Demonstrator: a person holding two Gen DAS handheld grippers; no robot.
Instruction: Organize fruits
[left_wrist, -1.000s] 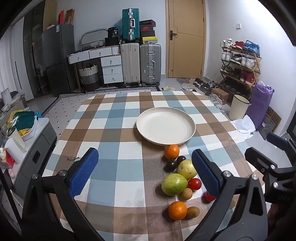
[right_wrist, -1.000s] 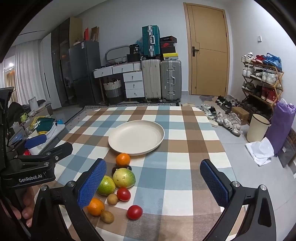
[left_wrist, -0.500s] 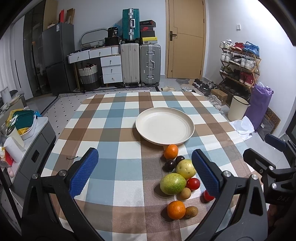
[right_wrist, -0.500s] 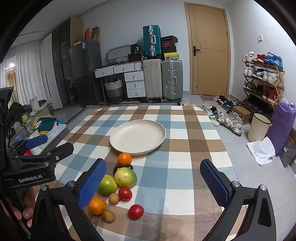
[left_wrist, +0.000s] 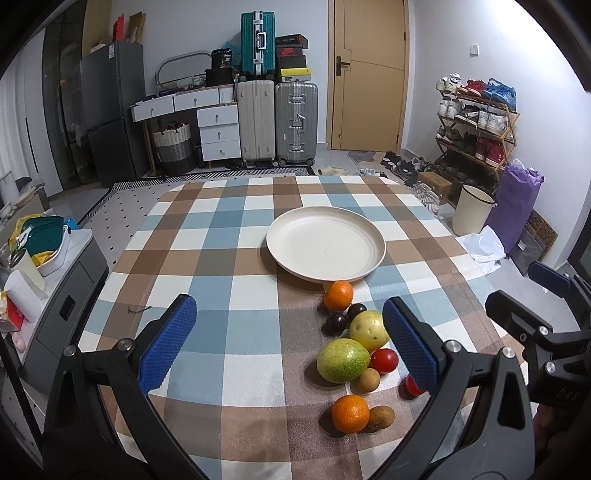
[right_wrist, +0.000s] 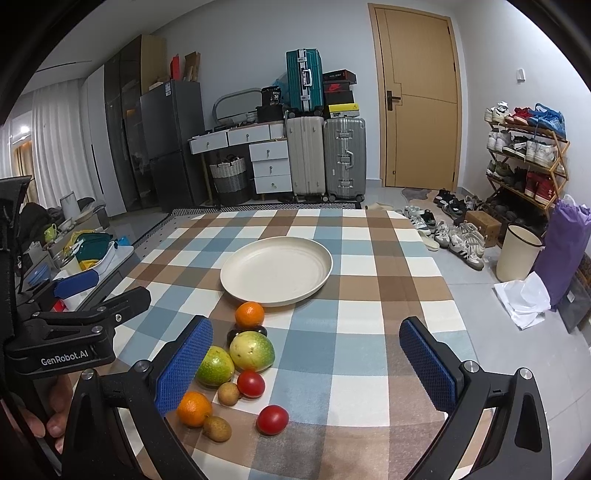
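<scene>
Fruit in a loose cluster at about 5 o'clock from one cream plate on the checked surface, outside the dish and toward the near right edge. Counted from both views: two oranges, far orange just beside the plate rim and near orange close to the front edge; two dark plums touching each other; two large green-yellow fruits, the yellower one at 12 o'clock of the greener one; two red tomatoes, one inside the cluster and one apart at 4 o'clock; two small brown fruits, possibly kiwis, type not certain. Left gripper held low over the near side, level, pointing at the plate, jaws spread wide and holding nothing; right-hand blue pad overlapping the cluster's right side in view, contact not visible. Right gripper likewise level and forward, jaws wide apart, nothing between them; left-hand pad in front of the greener fruit. Bare checked cloth at 9 o'clock of the plate and at 3 o'clock of the fruit; surface edge close at 3 o'clock, floor beyond.
</scene>
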